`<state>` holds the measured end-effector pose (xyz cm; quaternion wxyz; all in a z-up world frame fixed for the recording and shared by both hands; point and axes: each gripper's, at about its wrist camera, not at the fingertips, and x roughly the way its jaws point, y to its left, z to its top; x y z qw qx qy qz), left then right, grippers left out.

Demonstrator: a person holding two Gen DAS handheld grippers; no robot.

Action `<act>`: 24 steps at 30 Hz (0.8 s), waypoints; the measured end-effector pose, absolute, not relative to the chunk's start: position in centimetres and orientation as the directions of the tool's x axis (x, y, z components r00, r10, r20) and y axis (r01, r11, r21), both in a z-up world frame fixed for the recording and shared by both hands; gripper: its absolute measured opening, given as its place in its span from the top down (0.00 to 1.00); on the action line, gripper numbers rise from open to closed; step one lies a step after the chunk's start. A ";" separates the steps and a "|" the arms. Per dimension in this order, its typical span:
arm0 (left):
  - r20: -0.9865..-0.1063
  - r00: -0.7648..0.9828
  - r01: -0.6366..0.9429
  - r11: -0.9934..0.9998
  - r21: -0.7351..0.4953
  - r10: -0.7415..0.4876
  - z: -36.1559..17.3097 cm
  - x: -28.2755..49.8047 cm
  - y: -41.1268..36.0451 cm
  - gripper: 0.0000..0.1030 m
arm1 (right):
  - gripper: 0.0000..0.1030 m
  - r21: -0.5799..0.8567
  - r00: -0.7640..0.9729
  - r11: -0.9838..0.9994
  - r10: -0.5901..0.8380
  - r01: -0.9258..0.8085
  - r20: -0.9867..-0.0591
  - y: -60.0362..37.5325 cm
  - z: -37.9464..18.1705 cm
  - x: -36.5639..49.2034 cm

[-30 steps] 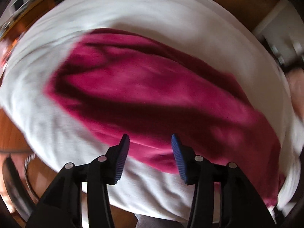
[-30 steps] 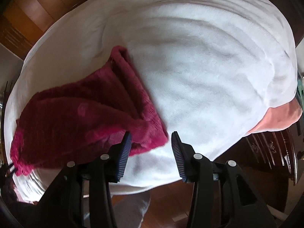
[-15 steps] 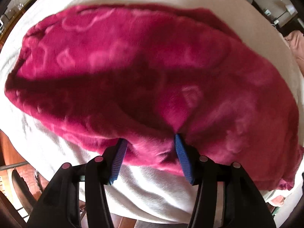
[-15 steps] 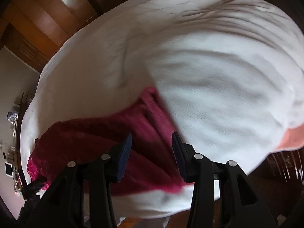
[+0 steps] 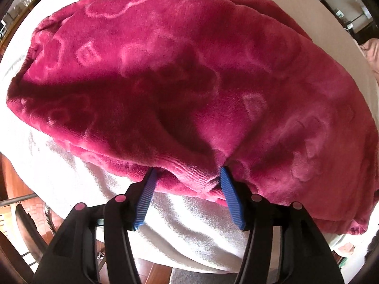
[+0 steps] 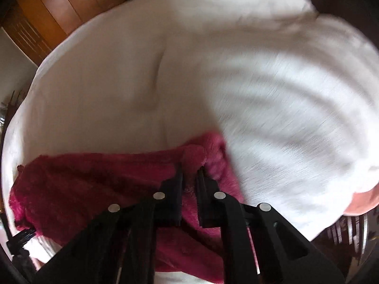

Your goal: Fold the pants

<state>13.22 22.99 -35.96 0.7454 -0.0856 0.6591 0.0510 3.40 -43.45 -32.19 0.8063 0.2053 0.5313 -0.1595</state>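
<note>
Your left gripper [image 5: 187, 177] pointed down at the near hem of the pants [image 5: 189, 75], its blue fingers [image 5: 228, 196] about half apart and opening. A soft ridge of the hem lay between them, the tips touching the pile on either side, but they were not pinching it; I judged that hand was letting go, not taking hold. Beyond those fingers the pants spread away as one broad crimson fleece slab, with the long axis running across the view from left to right, so the fingers stood square to a long edge near its middle.

Your right gripper [image 6: 190, 172] was closed tight on a bunched corner of the same pants [image 6: 94, 184], a tuft of fleece poking out above the tips. From those fingers the cloth trailed back and off to the left, and nothing but the white cover [image 6: 260, 94] lay ahead of them and to the right. That view was smeared with motion, so I could not tell how many layers were caught.

The pants lay on that white cover [image 5: 78, 184] over the worktop, only partly folded by my reading. The coming fold turned on your right hand: it alone held cloth, at one end of the long axis, with the rest of the length running toward your left.
</note>
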 end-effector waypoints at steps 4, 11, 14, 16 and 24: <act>-0.992 0.117 -0.194 0.979 -0.063 -0.041 -36.5 13.6 23.2 0.44 | 0.93 0.071 0.428 0.877 -0.161 0.476 -0.889 -44.3 -29.8 3.6; -0.995 0.095 -0.169 0.984 -0.047 -0.031 -37.5 13.2 23.9 0.42 | 0.83 0.045 0.403 0.891 -0.158 0.452 -0.902 -44.2 -31.9 4.8; -0.994 0.095 -0.189 0.979 -0.074 -0.057 -37.6 12.7 24.0 0.43 | 0.67 0.067 0.423 0.869 -0.170 0.491 -0.890 -43.8 -30.7 3.1; -0.992 0.097 -0.221 0.970 -0.103 -0.083 -37.9 12.2 24.7 0.43 | 0.67 0.088 0.427 0.855 -0.163 0.510 -0.889 -43.9 -30.0 1.1; -0.978 0.123 -0.309 0.930 -0.198 -0.168 -38.1 10.7 27.1 0.43 | 0.67 0.334 0.411 0.728 0.079 0.598 -0.908 -44.3 -31.9 -6.8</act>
